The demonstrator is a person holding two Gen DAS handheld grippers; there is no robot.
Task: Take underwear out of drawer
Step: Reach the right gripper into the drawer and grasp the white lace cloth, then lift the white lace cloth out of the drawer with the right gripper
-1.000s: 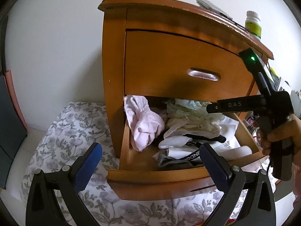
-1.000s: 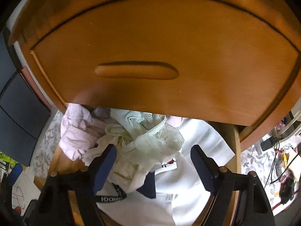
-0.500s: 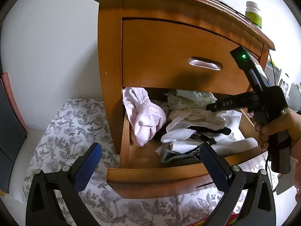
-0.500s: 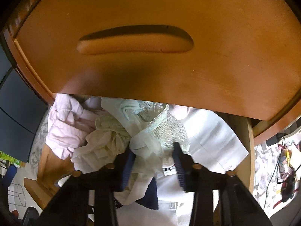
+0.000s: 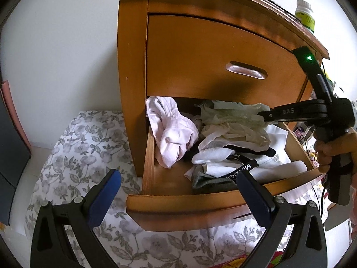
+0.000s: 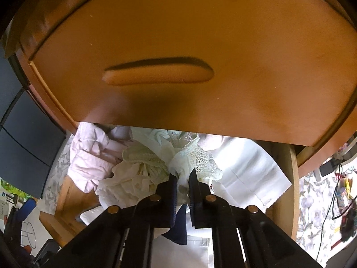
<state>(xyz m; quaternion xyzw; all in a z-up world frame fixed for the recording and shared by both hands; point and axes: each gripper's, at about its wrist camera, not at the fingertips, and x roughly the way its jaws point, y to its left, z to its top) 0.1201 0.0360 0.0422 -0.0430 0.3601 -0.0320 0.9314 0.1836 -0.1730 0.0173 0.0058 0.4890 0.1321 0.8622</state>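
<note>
Right claw (image 6: 183, 185) clamped on cream lace underwear (image 6: 189, 156) in drawer (image 5: 189, 198); left claw (image 5: 178, 192) spread, empty. Risks: tangled neighbours dragged out, thin pinch slipping.

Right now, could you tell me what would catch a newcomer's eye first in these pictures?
The open bottom drawer of the wooden nightstand, crammed with crumpled underwear. At its middle the right gripper is shut on a cream lace piece, with a pink garment draped over the drawer's left side. The left gripper hangs open in front of the drawer.
</note>
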